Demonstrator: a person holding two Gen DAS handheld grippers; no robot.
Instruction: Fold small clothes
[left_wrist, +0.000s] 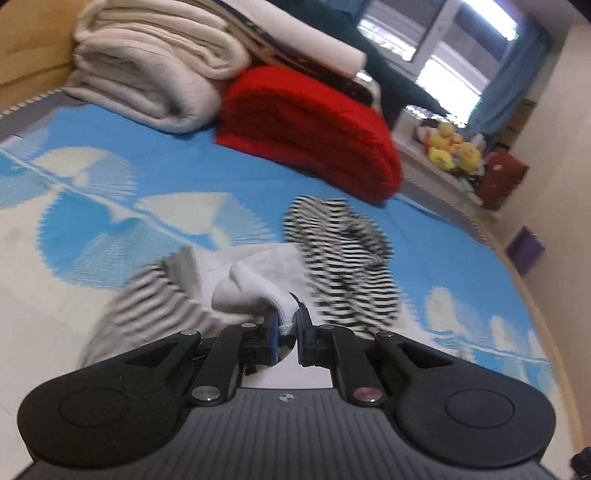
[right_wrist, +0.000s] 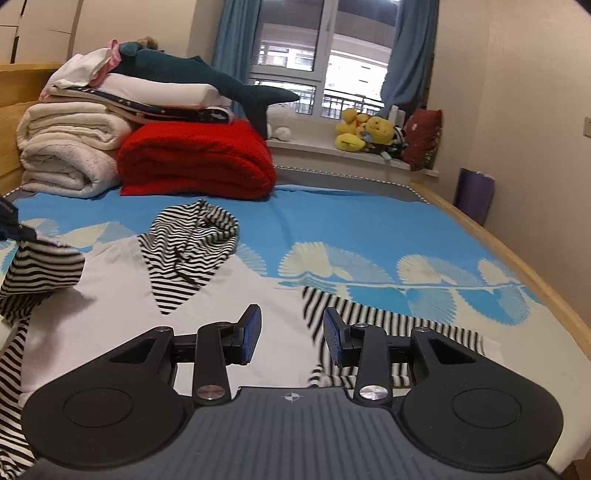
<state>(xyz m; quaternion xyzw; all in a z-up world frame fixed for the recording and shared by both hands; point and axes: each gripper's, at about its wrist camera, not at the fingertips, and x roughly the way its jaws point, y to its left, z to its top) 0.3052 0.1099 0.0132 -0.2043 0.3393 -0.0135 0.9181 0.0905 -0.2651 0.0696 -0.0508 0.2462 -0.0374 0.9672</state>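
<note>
Hoodie (right_wrist: 110, 295): one, striped-and-white | left claw (left_wrist: 287, 325): pinching its white fabric | right claw (right_wrist: 291, 332): half-open, empty

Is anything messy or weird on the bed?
Only the striped hoodie looks messy, which suits a garment mid-fold. It lies rumpled, and the left gripper is pinching a bunch of its white cloth. The right gripper is open above it. The red blanket is folded neatly.
</note>
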